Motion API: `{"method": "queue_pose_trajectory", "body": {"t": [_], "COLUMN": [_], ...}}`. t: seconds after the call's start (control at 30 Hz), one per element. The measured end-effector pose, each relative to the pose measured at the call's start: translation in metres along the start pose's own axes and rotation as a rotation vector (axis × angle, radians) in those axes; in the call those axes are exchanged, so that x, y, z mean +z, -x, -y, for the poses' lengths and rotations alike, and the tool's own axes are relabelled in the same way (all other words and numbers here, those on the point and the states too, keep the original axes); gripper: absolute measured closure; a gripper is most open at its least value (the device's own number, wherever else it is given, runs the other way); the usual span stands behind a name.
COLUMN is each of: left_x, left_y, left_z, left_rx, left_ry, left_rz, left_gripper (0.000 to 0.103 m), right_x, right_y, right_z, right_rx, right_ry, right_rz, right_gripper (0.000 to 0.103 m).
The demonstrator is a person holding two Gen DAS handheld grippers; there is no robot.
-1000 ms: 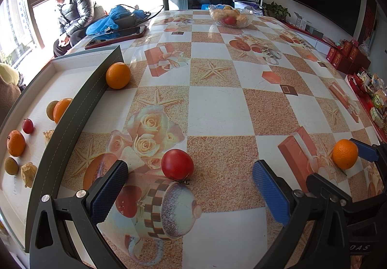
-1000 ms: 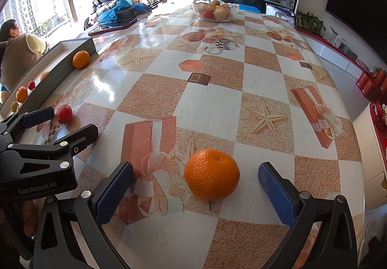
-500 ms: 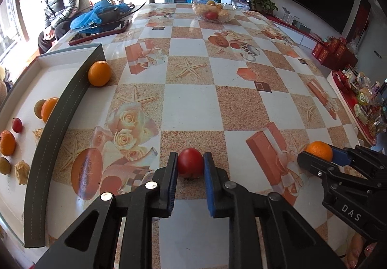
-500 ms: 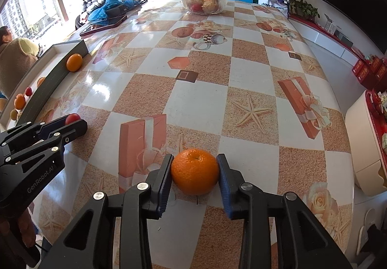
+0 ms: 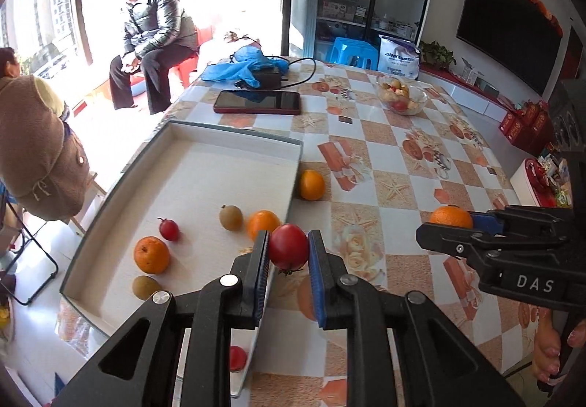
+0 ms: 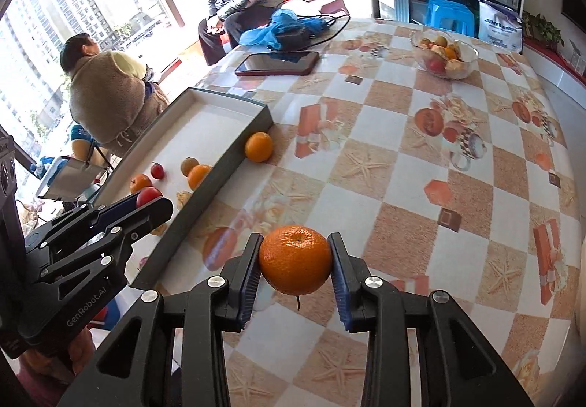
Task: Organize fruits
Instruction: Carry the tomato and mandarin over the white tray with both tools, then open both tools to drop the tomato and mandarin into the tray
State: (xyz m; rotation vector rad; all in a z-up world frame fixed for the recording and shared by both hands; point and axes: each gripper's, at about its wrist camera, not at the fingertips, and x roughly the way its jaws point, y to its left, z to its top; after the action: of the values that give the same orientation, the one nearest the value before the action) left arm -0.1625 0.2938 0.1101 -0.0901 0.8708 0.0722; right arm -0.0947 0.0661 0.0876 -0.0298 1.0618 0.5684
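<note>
two fruits held above the table: risks on the way to the tray

the left gripper pinches a small red tomato between its blue pads, at lower centre of the left wrist view, over the near wall of the white tray. the right gripper clamps an orange at lower centre of the right wrist view, clear of the patterned table. several fruits already lie on the tray floor at the lower left of the left wrist view, and one loose orange rests on the table just beside the tray's outer wall.

the tomato is smooth and soft, so a harder squeeze may bruise it, while a looser one may let it slide out and roll off the table edge. the orange is gripped only across its widest part; a quick tilt may rotate it free. the two grippers sit close together, so converging on the tray at once may make them collide. a release from height may send either fruit bouncing into the others, or over the low wall.
</note>
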Motion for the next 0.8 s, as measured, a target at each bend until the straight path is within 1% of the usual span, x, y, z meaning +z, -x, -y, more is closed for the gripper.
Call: {"method": "queue_pose_trajectory", "body": {"t": [0.13, 0.27, 0.37, 0.5, 0.6, 0.63, 0.67, 0.7, 0.73, 0.77, 0.8], "left_x": [0.003, -0.007, -0.013, -0.013, -0.01, -0.009, -0.009, -0.009, -0.01, -0.011, -0.011], "left_y": [-0.011, -0.032, -0.044, -0.06, -0.062, -0.063, -0.064, -0.064, -0.063, -0.062, -0.063], "left_z": [-0.05, -0.078, -0.086, -0.09, -0.087, -0.086, -0.085, -0.084, -0.084, -0.084, -0.083], "left_rx": [0.069, 0.11, 0.12, 0.124, 0.141, 0.14, 0.142, 0.148, 0.157, 0.163, 0.166], "left_ry": [0.078, 0.128, 0.138, 0.137, 0.115, 0.109, 0.106, 0.105, 0.104, 0.1, 0.098], "left_rz": [-0.043, -0.095, -0.117, -0.145, -0.128, -0.13, -0.134, -0.133, -0.122, -0.112, -0.116], "left_gripper": [0.081, 0.081, 0.081, 0.08, 0.078, 0.066, 0.043, 0.03, 0.017, 0.017, 0.017], "right_x": [0.029, 0.052, 0.066, 0.076, 0.078, 0.078, 0.078, 0.079, 0.08, 0.08, 0.08], "right_y": [-0.032, -0.07, -0.094, -0.115, -0.125, -0.128, -0.13, -0.132, -0.133, -0.131, -0.129], "right_z": [-0.038, -0.066, -0.082, -0.092, -0.092, -0.092, -0.093, -0.092, -0.091, -0.092, -0.092], "right_rx": [0.073, 0.135, 0.14, 0.123, 0.1, 0.093, 0.086, 0.077, 0.067, 0.061, 0.054], "right_ry": [0.021, 0.012, 0.014, 0.023, 0.032, 0.038, 0.044, 0.048, 0.052, 0.057, 0.067], "right_rz": [-0.048, -0.1, -0.124, -0.154, -0.17, -0.177, -0.185, -0.196, -0.201, -0.197, -0.186], "right_gripper": [0.066, 0.066, 0.066, 0.066, 0.066, 0.066, 0.066, 0.065, 0.056, 0.051, 0.039]}}
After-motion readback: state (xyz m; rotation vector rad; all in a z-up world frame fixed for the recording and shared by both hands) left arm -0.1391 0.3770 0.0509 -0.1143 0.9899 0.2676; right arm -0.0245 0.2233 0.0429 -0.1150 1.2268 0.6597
